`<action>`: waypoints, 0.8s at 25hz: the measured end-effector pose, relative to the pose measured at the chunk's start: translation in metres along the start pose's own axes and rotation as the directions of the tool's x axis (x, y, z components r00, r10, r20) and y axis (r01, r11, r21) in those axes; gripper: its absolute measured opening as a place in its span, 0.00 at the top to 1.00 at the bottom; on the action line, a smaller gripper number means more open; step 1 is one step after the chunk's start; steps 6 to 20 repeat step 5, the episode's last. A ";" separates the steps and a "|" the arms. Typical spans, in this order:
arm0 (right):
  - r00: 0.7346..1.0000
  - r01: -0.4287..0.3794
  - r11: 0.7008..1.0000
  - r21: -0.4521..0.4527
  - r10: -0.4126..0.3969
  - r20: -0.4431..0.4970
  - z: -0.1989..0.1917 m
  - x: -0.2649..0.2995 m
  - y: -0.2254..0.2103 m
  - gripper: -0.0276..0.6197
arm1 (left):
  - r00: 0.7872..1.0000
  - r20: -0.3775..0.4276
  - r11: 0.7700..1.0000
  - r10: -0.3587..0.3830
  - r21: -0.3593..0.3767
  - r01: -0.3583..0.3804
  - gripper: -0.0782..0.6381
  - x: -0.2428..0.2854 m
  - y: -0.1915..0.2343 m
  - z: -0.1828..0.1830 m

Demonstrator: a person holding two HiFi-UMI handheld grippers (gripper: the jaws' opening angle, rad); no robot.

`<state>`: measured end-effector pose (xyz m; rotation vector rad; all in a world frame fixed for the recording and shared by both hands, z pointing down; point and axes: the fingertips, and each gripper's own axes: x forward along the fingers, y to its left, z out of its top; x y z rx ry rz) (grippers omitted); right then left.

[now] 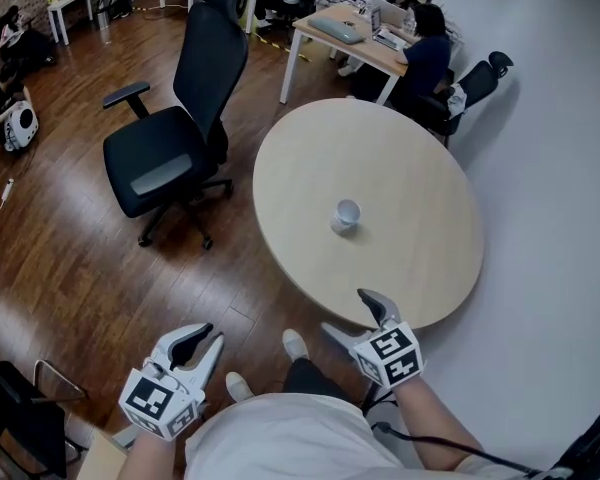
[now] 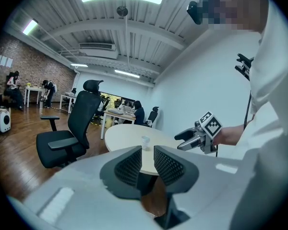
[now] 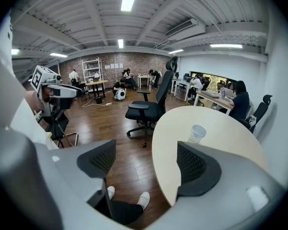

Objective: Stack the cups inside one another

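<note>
A white paper cup [image 1: 347,214] stands upright near the middle of the round beige table [image 1: 400,158]; I cannot tell whether others are nested inside it. The same cup shows small in the left gripper view [image 2: 145,141] and in the right gripper view [image 3: 197,133]. Both grippers hang off the table, close to my body and well short of the cup. My right gripper [image 1: 345,310] sits at the table's near edge, jaws wide apart and empty [image 3: 146,145]. My left gripper [image 1: 210,334] hovers over the wooden floor, empty, with only a narrow gap between its pads [image 2: 147,150].
A black office chair [image 1: 170,138] stands left of the table. A white wall [image 1: 560,168] runs close along the table's right side. Desks with seated people [image 1: 380,38] fill the far end. My shoes [image 1: 295,344] are at the table's near edge.
</note>
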<state>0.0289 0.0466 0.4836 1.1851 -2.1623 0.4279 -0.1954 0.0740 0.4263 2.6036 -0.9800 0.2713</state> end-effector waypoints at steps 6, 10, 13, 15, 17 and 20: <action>1.000 -0.010 1.000 -0.024 0.009 -0.012 0.008 0.005 -0.031 0.35 | 1.000 0.013 1.000 0.005 -0.004 -0.005 0.78 0.025 -0.008 0.019; 1.000 -0.010 1.000 -0.024 0.009 -0.012 0.008 0.005 -0.031 0.35 | 1.000 0.013 1.000 0.005 -0.004 -0.005 0.78 0.025 -0.008 0.019; 1.000 -0.010 1.000 -0.024 0.009 -0.012 0.008 0.005 -0.031 0.35 | 1.000 0.013 1.000 0.005 -0.004 -0.005 0.78 0.025 -0.008 0.019; 1.000 -0.010 1.000 -0.024 0.009 -0.012 0.008 0.005 -0.031 0.35 | 1.000 0.013 1.000 0.005 -0.004 -0.005 0.78 0.025 -0.008 0.019; 1.000 -0.010 1.000 -0.024 0.009 -0.012 0.008 0.005 -0.031 0.35 | 1.000 0.013 1.000 0.005 -0.004 -0.005 0.78 0.025 -0.008 0.019; 1.000 -0.010 1.000 -0.024 0.009 -0.012 0.008 0.005 -0.031 0.35 | 1.000 0.013 1.000 0.005 -0.004 -0.005 0.78 0.025 -0.008 0.019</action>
